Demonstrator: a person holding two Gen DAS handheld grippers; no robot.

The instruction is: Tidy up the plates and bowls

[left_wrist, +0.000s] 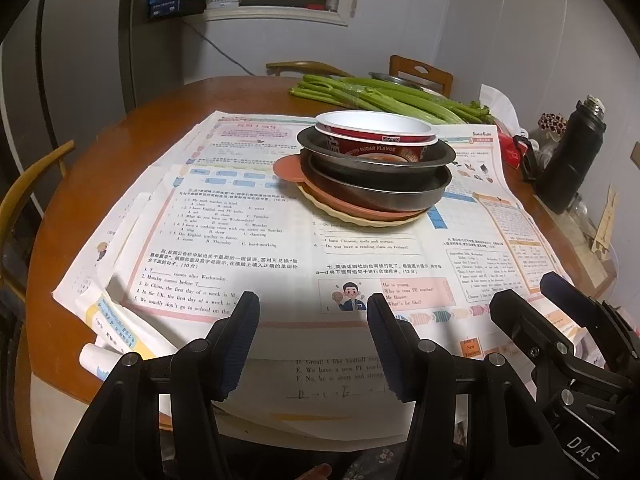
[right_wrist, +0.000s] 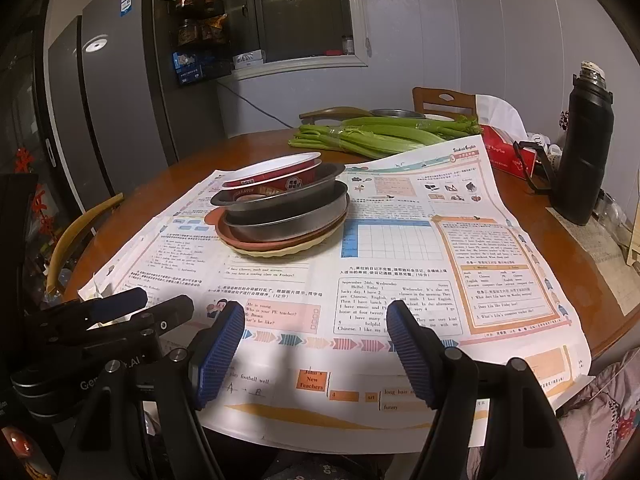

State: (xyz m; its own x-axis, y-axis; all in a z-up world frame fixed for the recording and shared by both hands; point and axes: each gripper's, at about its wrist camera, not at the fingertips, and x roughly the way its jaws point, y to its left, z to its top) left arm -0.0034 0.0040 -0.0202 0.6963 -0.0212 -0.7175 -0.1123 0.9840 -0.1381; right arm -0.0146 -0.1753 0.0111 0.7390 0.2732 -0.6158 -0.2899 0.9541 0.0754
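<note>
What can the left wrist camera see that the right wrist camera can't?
Only the left wrist view shows a rolled paper tube at the table's near edge. Only the right wrist view shows the tall grey fridge and the shelf of jars beside it. Both show the stack of plates and bowls on the worksheets, the celery, the black flask, and both grippers, the left gripper and the right gripper, open and holding nothing.
</note>
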